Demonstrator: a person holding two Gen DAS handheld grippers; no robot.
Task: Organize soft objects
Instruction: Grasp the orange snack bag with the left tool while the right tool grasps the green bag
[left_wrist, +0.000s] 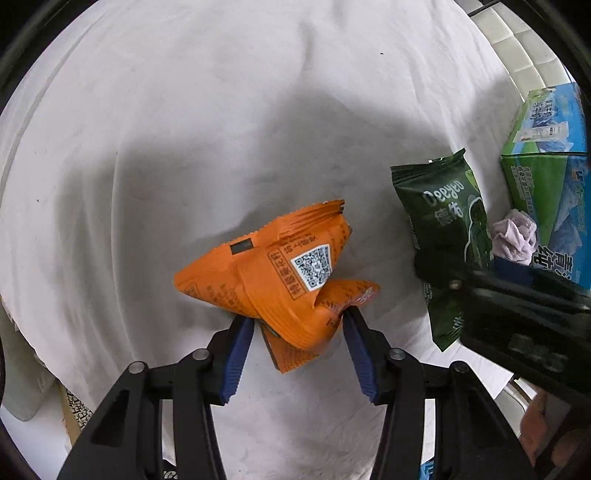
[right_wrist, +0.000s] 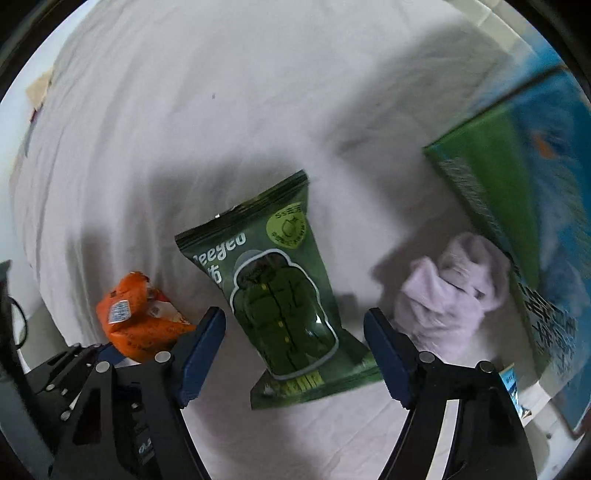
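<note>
A crumpled orange packet (left_wrist: 280, 280) with a QR code sits between the blue pads of my left gripper (left_wrist: 299, 319), which is shut on its lower part; it also shows in the right wrist view (right_wrist: 138, 317). A dark green packet (right_wrist: 280, 288) printed with a jacket lies on the white sheet between the fingers of my right gripper (right_wrist: 295, 317), which is open around it without touching. The green packet shows at the right of the left wrist view (left_wrist: 443, 236). A crumpled lilac cloth (right_wrist: 447, 291) lies right of the green packet.
A white sheet (left_wrist: 221, 129) covers the whole surface. A large green and blue carton (right_wrist: 517, 206) stands at the right, against the lilac cloth; it also shows in the left wrist view (left_wrist: 546, 166). My right gripper's black body (left_wrist: 517, 317) crosses the left wrist view.
</note>
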